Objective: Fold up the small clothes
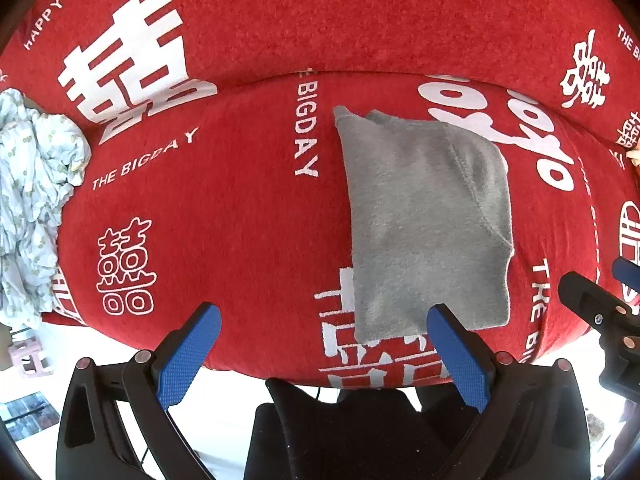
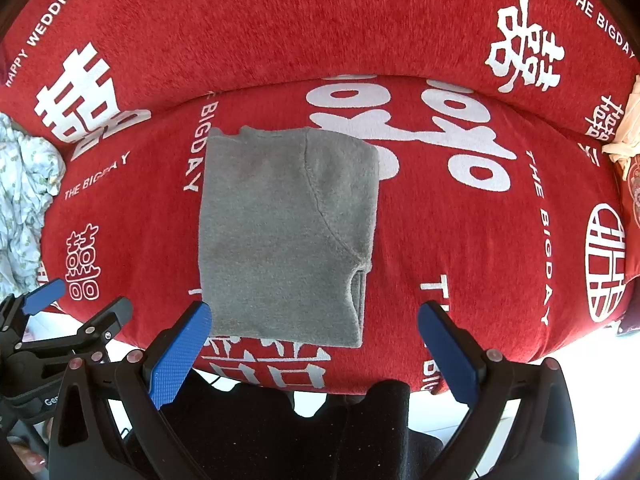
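A small grey sweatshirt (image 1: 424, 216) (image 2: 280, 228) lies folded into a neat rectangle on the red seat cushion (image 1: 224, 208) (image 2: 440, 240). My left gripper (image 1: 324, 320) hangs open near the cushion's front edge, its right finger just over the garment's near corner, nothing between the blue pads. My right gripper (image 2: 314, 320) is open too, in front of the garment's near hem, holding nothing. The left gripper (image 2: 76, 296) shows at the right wrist view's left edge; the right gripper (image 1: 600, 292) shows at the left wrist view's right edge.
A crumpled pale floral cloth (image 1: 32, 200) (image 2: 24, 192) lies at the cushion's left end. A cream garment (image 2: 624, 132) sits at the right end against the red backrest (image 1: 360, 20). Dark trousers (image 2: 320, 432) and white floor lie below the cushion edge.
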